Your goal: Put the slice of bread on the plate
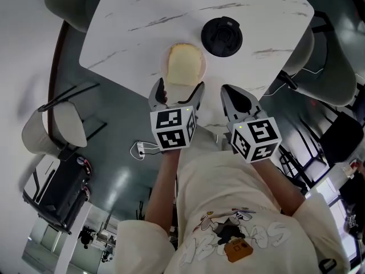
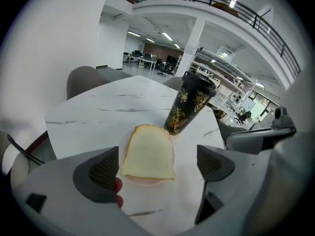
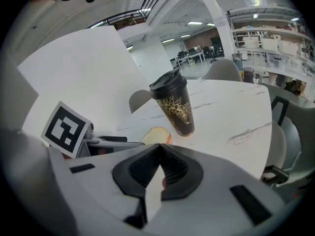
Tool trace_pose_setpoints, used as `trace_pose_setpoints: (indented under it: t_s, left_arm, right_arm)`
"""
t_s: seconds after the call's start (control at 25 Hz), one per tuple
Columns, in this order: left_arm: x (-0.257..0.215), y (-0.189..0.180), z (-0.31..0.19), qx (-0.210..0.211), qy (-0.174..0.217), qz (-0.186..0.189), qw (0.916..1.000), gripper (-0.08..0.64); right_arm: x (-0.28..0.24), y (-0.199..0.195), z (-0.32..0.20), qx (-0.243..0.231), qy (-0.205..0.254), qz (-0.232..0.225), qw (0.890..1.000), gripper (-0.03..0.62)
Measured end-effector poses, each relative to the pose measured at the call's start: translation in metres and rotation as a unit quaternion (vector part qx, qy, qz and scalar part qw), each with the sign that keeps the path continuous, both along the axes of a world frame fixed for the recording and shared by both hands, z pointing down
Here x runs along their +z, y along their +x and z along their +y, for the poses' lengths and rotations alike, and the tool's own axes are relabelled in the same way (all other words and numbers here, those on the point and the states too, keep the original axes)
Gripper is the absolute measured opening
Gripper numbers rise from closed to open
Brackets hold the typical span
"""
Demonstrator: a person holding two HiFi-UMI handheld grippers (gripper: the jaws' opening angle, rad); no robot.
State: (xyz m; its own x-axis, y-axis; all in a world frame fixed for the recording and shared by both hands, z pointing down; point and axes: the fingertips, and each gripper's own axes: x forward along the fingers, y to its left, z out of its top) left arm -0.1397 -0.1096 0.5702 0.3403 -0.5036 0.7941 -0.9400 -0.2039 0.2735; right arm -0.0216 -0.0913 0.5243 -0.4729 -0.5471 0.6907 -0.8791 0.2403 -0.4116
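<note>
Head view: bread slice (image 1: 183, 64) lies flat on plate (image 2: 146, 182), near table (image 1: 131, 27) edge; placing looks done. My left gripper (image 1: 178, 87) gapes wide, empty; right gripper (image 1: 228, 90) closed, empty.

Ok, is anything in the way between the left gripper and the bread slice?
Nothing visible. The bread slice lies on the plate, straight ahead of the left gripper, whose jaws are open. The cup stands behind the bread, off the path.

The slice of bread (image 1: 183, 64) covers most of the plate (image 1: 204, 66); the left gripper (image 1: 178, 91) hides parts of its near rim.
</note>
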Motion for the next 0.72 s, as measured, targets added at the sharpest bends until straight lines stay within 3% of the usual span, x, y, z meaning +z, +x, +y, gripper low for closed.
trace_pose_setpoints:
  t_s: [0.16, 0.28, 0.48, 0.72]
  left_arm:
    - [-0.013, -0.001, 0.005, -0.015, 0.011, -0.010, 0.9998, 0.463]
    - [-0.024, -0.008, 0.011, -0.041, 0.023, -0.027, 0.9985, 0.346]
    - [-0.041, -0.012, 0.028, -0.055, 0.025, -0.075, 0.9954, 0.237]
    - [-0.069, -0.006, 0.040, -0.066, 0.040, -0.071, 0.9945, 0.101]
  right_arm:
    - [-0.007, 0.001, 0.000, -0.012, 0.008, 0.001, 1.000, 0.003]
    - [-0.016, -0.002, 0.000, -0.019, 0.018, -0.002, 1.000, 0.003]
    - [-0.032, -0.002, 0.005, -0.037, 0.027, -0.011, 0.999, 0.003]
    - [-0.053, 0.007, 0.014, -0.045, 0.033, -0.011, 0.998, 0.003]
